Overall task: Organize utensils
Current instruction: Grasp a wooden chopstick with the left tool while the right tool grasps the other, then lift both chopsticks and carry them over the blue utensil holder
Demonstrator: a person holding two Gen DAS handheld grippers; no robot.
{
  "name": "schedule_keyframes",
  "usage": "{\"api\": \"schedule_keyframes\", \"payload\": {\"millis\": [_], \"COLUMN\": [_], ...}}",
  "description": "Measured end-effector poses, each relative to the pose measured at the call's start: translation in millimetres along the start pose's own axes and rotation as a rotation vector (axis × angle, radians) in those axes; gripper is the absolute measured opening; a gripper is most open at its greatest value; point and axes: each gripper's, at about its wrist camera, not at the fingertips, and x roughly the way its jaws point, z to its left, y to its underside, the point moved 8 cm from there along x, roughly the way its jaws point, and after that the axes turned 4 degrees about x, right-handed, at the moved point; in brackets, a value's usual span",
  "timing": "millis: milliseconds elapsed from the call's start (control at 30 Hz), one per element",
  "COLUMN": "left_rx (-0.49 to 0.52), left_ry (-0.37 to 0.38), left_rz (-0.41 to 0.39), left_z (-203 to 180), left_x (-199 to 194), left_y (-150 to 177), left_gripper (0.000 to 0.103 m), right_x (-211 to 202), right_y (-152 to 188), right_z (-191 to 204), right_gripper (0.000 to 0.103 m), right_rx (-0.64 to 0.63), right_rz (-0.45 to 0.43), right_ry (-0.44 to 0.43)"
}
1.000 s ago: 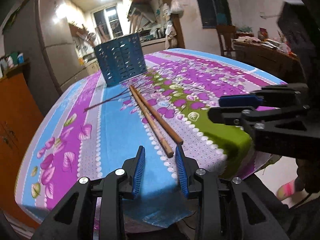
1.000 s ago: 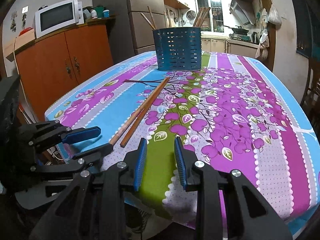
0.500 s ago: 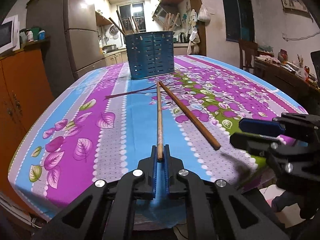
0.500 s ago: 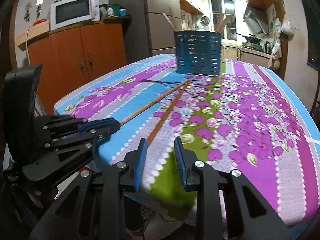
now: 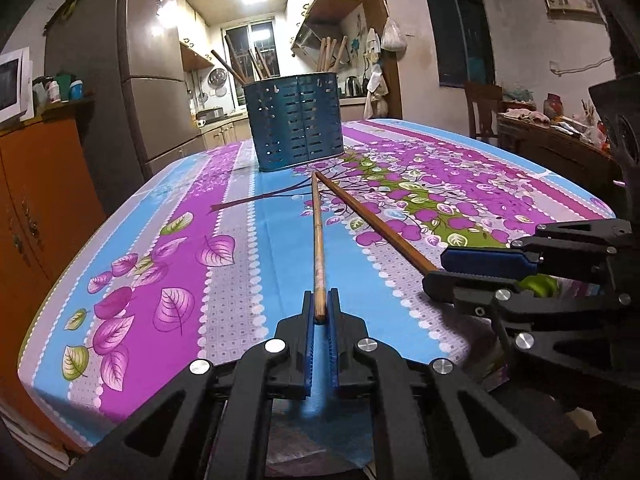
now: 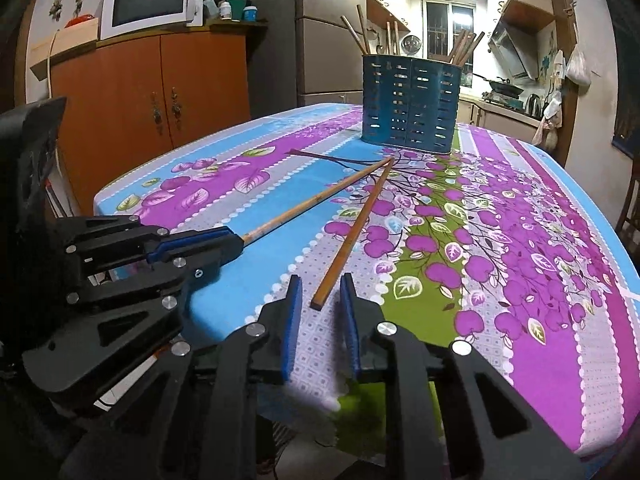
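Two wooden chopsticks lie on the flowered tablecloth [image 5: 160, 240], their far tips meeting in front of a blue perforated utensil holder [image 5: 296, 124] [image 6: 410, 102] that has several chopsticks standing in it. My left gripper [image 5: 320, 316] [image 6: 236, 242] is shut on the near end of the left chopstick [image 5: 317, 240] [image 6: 312, 204]. The near end of the right chopstick [image 6: 356, 232] [image 5: 376, 220] lies between the fingers of my right gripper [image 6: 320, 300] [image 5: 434, 272]. Its jaws are closing, with a gap still showing on both sides of the stick.
Both grippers hover at the table's near edge. An orange cabinet [image 6: 152, 100] with a microwave [image 6: 148, 2] stands to the left and a tall fridge [image 6: 328, 40] behind it. A chair [image 5: 482, 110] and a cluttered sideboard [image 5: 552, 136] are at the right.
The left gripper closed on the left chopstick and swung its near end away from the other one. The right gripper moved in around the other chopstick's end and its jaws narrowed.
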Motion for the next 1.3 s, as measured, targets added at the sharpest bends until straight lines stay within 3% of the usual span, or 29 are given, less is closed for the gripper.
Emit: {"api": "schedule_keyframes", "payload": {"millis": [267,467,533,800,1067,1300], "left_rx": [-0.005,-0.010,-0.022,-0.081,-0.097,-0.114], "left_ry": [0.003,-0.029,-0.026,-0.004,-0.008,-0.002], "left_rz": [-0.010,-0.042,-0.054,-0.073,-0.106,-0.163], "left_z": [0,-1,0,6,16,29], "left_x": [3,5,4,1,-16,-42], "left_y": [-1,0,0,-2,-15,-42], "left_gripper": [0.008,0.008,0.008,0.007,0.007,0.007], "right_x": [3,2,1,-4,-19,-49], "right_y": [-1,1,2,0,-12,-45], "right_z": [-8,-7,-7,-14,-25,-37], "right_gripper": [0.012,0.011,0.007,0.005,0.005,0.005], "right_rx": [0.100,0.150,0.162,0.218,0.226,0.214], "right_rz": [0.001,-0.037,-0.054,-0.068,-0.111,-0.203], "right_ry": [0.005,0.063,0.084,0.089,0.088,0.088]}}
